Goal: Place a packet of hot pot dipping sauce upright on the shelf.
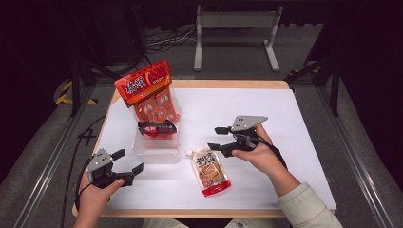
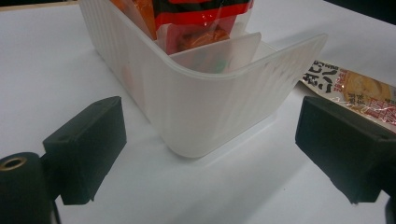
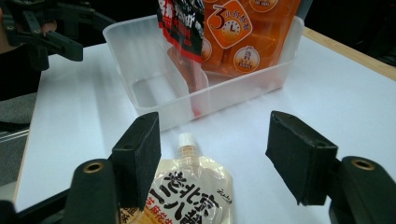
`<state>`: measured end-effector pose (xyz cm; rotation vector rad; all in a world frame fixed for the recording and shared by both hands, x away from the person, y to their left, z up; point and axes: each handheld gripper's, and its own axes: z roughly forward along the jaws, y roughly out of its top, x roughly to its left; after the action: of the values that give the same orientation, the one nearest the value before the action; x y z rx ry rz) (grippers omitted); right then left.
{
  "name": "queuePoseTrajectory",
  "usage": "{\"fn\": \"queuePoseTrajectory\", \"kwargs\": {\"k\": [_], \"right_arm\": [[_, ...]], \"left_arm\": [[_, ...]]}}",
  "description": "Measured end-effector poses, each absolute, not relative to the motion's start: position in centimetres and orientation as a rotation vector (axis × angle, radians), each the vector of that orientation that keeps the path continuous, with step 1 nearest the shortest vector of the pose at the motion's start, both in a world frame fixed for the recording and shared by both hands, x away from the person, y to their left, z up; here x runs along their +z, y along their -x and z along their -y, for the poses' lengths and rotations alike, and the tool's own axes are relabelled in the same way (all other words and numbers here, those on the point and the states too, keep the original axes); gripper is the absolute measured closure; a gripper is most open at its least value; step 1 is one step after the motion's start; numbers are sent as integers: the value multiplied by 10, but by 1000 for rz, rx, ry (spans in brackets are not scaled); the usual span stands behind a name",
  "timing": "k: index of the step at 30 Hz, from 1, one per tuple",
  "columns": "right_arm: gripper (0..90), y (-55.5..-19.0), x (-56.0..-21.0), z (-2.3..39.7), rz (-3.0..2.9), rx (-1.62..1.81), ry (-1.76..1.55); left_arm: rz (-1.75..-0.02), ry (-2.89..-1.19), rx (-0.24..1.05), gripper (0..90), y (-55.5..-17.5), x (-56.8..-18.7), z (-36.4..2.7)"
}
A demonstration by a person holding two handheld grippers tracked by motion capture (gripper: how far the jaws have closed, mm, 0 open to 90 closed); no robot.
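A clear plastic bin (image 1: 157,154) with a divider stands left of the table's middle. An orange snack bag (image 1: 149,92) stands upright in its far part, and a red and black pouch (image 1: 157,128) leans in front of it. A cream and red spouted pouch (image 1: 210,171) lies flat on the white table just right of the bin. My right gripper (image 1: 215,138) is open close over the pouch's cap end, its jaws either side of the white spout (image 3: 186,139) without touching it. My left gripper (image 1: 129,160) is open, facing the bin's near corner (image 2: 205,107), nothing between its jaws.
The white sheet (image 1: 266,109) covers the wooden table, with bare room to the right and at the back. A grey metal stand (image 1: 235,28) is on the floor behind the table. The left gripper (image 3: 46,28) appears beyond the bin in the right gripper view.
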<state>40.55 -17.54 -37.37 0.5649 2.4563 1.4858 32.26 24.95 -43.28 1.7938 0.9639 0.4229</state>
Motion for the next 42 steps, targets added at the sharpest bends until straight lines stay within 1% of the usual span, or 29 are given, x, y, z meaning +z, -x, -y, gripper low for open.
{"fn": "queuePoseTrajectory", "kwargs": {"k": [1,3,12,15,16,20,29,42], "right_arm": [[354,-406,-375,175,-2464,1482,-558],[358,-405,-378,174,-2464,1477,-556],[373,-409,-397,167,-2519,1421,-570],[361,-410,-402,166,-2535,1413,-594],[344,-411,-404,165,-2536,1403,-614],[340,-414,-411,162,-2547,1368,-658],[300,-417,-421,158,-2603,1287,-700],[339,-426,-434,150,-2698,1214,-751]], "left_arm": [[-972,-1789,400,97,-323,-433,-250],[-980,-1780,394,106,-322,-432,-251],[-979,-1782,400,114,-322,-432,-252],[-981,-1780,400,114,-322,-432,-252],[-981,-1780,400,114,-322,-432,-252],[-989,-1779,406,116,-322,-432,-252],[-989,-1781,405,116,-322,-432,-252],[-980,-1803,411,111,-322,-433,-250]]}}
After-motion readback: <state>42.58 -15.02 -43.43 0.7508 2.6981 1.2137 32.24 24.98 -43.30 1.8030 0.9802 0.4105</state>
